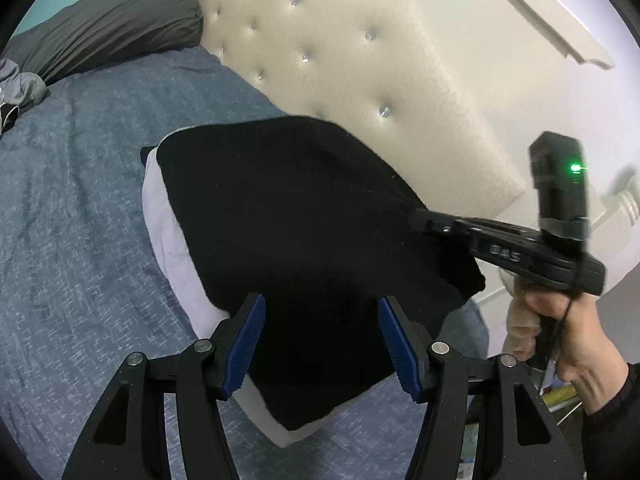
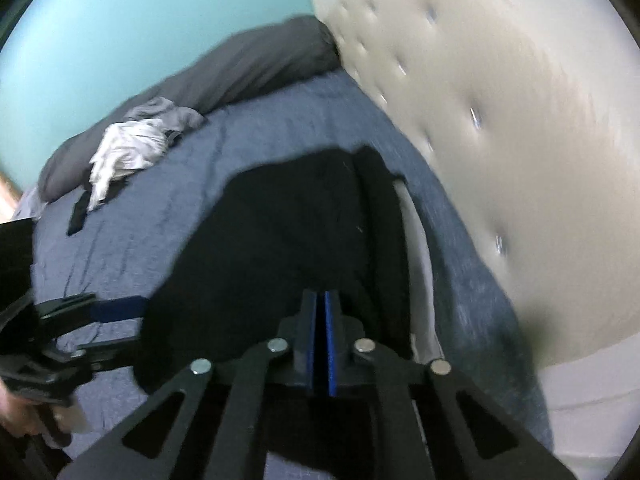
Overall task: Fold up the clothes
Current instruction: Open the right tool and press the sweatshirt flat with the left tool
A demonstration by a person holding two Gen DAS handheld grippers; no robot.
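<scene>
Black garment (image 1: pixel 304 248), folded into a dark slab, lies on a white garment (image 1: pixel 168 232) on the blue bedspread (image 1: pixel 80 200), close under the cream tufted headboard (image 1: pixel 360 72). In the left wrist view it fills the centre of the frame, its long axis running from upper left down to lower right. The left gripper (image 1: pixel 322 344) hangs over its near edge at the bottom of the frame, blue pads spread wide with nothing pinched between them. The right gripper (image 1: pixel 420 216) comes in from the right edge of that frame, a hand (image 1: pixel 568 332) on its handle, its tip at the cloth's right-hand edge. In the right wrist view the right gripper's blue pads (image 2: pixel 320 344) are pressed together at lower centre, right over black fabric; whether a fold of cloth is caught between them, I can't tell, the frame is smeared. So the right gripper looks nearer the edge that matters, with the left one just beside the opposite side. I'd judge the next fold turns on that long axis: the cloth would go over across it, away from the headboard side. More crumpled clothes (image 2: pixel 128 152) wait upper left, by the grey pillow (image 2: pixel 248 68).
</scene>
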